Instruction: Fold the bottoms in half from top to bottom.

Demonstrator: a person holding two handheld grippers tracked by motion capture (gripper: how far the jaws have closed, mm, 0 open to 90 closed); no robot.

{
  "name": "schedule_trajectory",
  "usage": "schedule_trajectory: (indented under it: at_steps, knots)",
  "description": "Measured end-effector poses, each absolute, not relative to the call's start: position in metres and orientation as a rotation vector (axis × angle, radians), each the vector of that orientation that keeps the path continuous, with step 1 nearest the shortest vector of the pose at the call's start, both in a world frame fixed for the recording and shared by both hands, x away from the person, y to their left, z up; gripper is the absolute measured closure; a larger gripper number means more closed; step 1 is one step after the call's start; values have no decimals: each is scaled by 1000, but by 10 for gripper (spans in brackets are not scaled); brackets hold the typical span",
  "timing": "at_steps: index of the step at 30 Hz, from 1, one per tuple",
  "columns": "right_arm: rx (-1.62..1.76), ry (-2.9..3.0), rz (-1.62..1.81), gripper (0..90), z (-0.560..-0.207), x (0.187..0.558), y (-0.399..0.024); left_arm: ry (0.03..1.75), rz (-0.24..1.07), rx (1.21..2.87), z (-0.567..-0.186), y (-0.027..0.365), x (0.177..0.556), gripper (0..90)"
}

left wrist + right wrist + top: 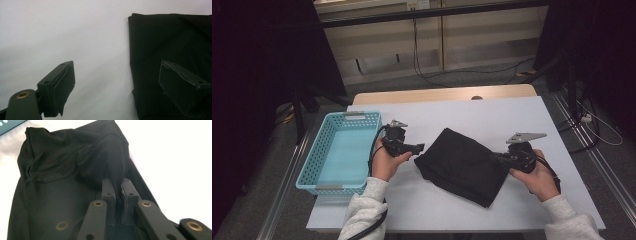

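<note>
Black folded cloth (462, 164) on white table (512, 120), beside blue basket (319, 172) — right gripper (117, 187) pinched on its edge fold; left gripper (120, 85) jaws wide apart, straddling cloth's near edge.

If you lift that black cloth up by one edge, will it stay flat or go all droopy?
Probably droopy: the black cloth lies in soft folds, and it tents up where the right gripper pinches it. It looks light and unlikely to roll or break.

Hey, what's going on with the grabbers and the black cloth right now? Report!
Right gripper shut on a raised fold of the black cloth. Left gripper open beside the cloth's edge. Blue basket stands apart; nothing in the way.
</note>
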State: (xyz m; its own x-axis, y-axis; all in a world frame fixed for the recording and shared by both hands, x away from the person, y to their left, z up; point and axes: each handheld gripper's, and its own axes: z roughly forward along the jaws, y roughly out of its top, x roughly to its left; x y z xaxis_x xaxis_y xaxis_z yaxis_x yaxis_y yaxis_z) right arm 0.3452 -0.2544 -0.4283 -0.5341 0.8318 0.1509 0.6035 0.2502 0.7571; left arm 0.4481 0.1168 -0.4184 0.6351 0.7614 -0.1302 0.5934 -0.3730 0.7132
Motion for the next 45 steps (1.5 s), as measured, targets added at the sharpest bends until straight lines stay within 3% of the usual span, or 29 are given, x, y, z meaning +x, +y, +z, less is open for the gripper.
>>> schedule_trajectory:
  at_steps: [13, 16, 20, 27, 34, 45]
  knots:
    - [1344, 2254, 1140, 816, -432, 338, -264, 1051, 272, 2109, -419, 115, 447, 137]
    - [1362, 2237, 1131, 733, -435, 339, -266, 1054, 274, 2107, -421, 115, 447, 136]
    - [1357, 2180, 1131, 556, -433, 339, -267, 1055, 265, 2116, -421, 116, 447, 135]
    - [1339, 2156, 1117, 415, -434, 341, -266, 1059, 255, 2111, -424, 113, 443, 130]
    - [1336, 2136, 1113, 297, -436, 343, -264, 1074, 242, 2102, -426, 113, 439, 124]
    - [1342, 2129, 1102, 215, -438, 345, -262, 1039, 190, 2137, -435, 107, 426, 89]
